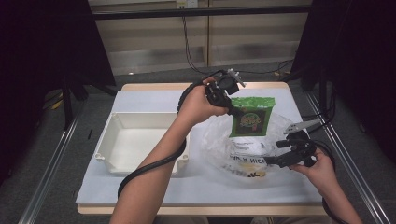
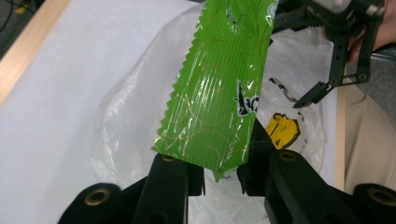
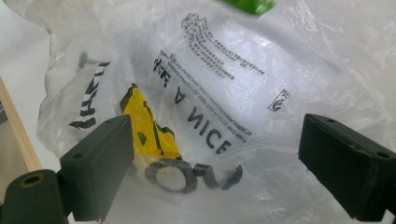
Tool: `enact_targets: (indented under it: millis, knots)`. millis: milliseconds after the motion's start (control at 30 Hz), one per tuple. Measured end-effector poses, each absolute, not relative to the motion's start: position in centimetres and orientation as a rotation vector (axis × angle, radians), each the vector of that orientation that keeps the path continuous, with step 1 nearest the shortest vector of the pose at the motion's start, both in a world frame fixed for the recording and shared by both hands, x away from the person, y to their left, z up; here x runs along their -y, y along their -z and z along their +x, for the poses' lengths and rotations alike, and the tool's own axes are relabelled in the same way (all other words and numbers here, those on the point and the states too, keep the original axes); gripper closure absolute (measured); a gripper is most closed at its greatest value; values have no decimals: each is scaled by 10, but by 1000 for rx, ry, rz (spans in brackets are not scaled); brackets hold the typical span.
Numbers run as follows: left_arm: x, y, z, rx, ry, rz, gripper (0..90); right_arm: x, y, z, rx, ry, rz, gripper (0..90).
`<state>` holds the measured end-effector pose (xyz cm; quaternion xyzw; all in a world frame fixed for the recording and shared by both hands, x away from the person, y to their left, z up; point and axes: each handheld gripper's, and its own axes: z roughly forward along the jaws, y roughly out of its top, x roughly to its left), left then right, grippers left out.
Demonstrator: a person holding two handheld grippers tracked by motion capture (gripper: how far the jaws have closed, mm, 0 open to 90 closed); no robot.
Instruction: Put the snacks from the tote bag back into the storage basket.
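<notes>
A green snack packet (image 1: pixel 252 116) hangs upright over a crumpled clear plastic bag (image 1: pixel 243 151) that lies on the white table sheet. My left gripper (image 1: pixel 233 111) is shut on the packet's left edge, well above the table. In the left gripper view the ribbed green packet (image 2: pixel 219 93) sits pinched between the two black jaws (image 2: pixel 222 179). My right gripper (image 1: pixel 276 152) stands open at the bag's right side, low by the table. Its wide-apart jaws (image 3: pixel 215 163) frame the printed bag (image 3: pixel 224 88) with nothing between the pads. A corner of the packet (image 3: pixel 247 4) shows at the top.
An empty white bin (image 1: pixel 116 126) stands on the left half of the table. The bag carries black lettering and a yellow print (image 3: pixel 149 126). The table's right wooden edge (image 2: pixel 341 135) runs close behind the right gripper's fingers (image 2: pixel 317 91).
</notes>
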<state>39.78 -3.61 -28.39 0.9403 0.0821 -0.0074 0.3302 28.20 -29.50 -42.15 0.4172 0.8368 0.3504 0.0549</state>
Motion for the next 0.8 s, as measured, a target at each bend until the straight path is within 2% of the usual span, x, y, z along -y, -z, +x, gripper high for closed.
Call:
enact_targets:
  millis: [267,800]
  knots:
    - [35,275,399,-221,30,2442,753,293,426,283,-2557,-1065,1263,103]
    - [-3,254,407,-285,-14,2440,753,285,419,279,-2553,-1061,1209,94]
